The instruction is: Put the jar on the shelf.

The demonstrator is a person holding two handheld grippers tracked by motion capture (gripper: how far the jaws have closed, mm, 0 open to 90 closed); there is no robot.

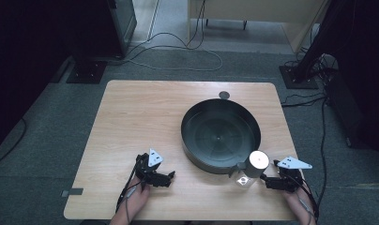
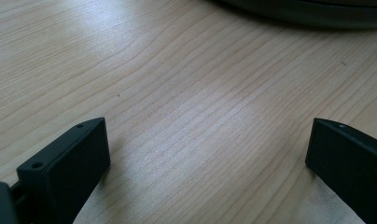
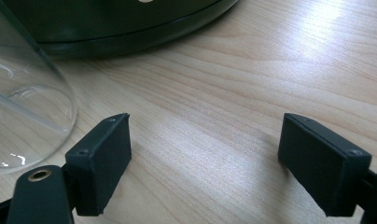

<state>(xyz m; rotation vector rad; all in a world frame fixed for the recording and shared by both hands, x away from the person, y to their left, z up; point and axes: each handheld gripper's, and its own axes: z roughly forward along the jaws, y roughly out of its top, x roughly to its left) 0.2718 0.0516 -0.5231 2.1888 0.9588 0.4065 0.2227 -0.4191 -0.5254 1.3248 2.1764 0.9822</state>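
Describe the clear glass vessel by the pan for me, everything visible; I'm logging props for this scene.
The clear glass vessel stands upright on the wooden table, just in front of the dark round pan and seemingly right against its near rim. It looks like transparent glass with a curved wall, capped by a pale round top. Whether it holds anything cannot be told. The right gripper sits just beside it, fingers spread, not touching it.

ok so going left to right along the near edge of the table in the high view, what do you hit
left gripper → clear glass with a pale round top, just in front of the dark round pan → right gripper
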